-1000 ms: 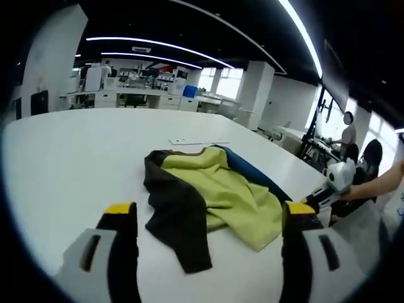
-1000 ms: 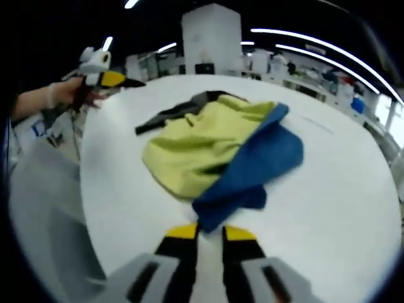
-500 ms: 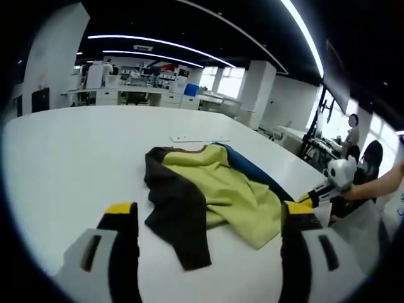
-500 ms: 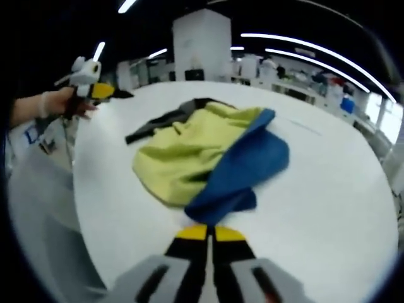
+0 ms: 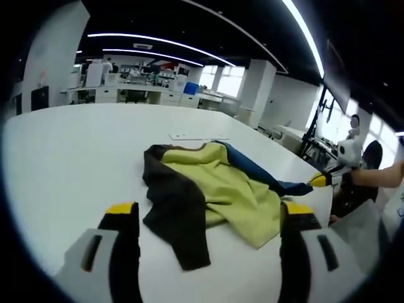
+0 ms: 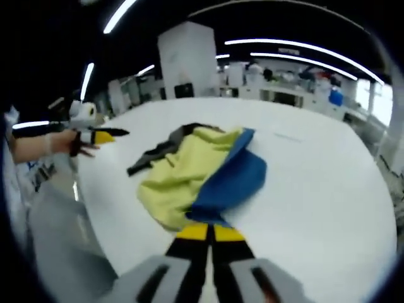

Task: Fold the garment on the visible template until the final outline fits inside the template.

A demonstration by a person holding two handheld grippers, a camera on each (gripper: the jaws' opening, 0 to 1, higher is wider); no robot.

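The garment (image 5: pixel 214 192) is made of three plain colour panels with no print: a yellow-green middle, a dark brown to black panel at about 8 o'clock of it in the left gripper view, and a blue panel along its 2 o'clock edge. In the right gripper view the same garment (image 6: pixel 202 177) shows yellow-green at 9 o'clock and blue at 3 o'clock, with a dark grey-brown strip at 11 o'clock. The table (image 5: pixel 76 151) is plain white. The left hand-held gripper (image 5: pixel 208 218) has black jaws with yellow tips on white bodies. The right hand-held gripper (image 6: pixel 207 232) has the same black jaws with yellow tips.
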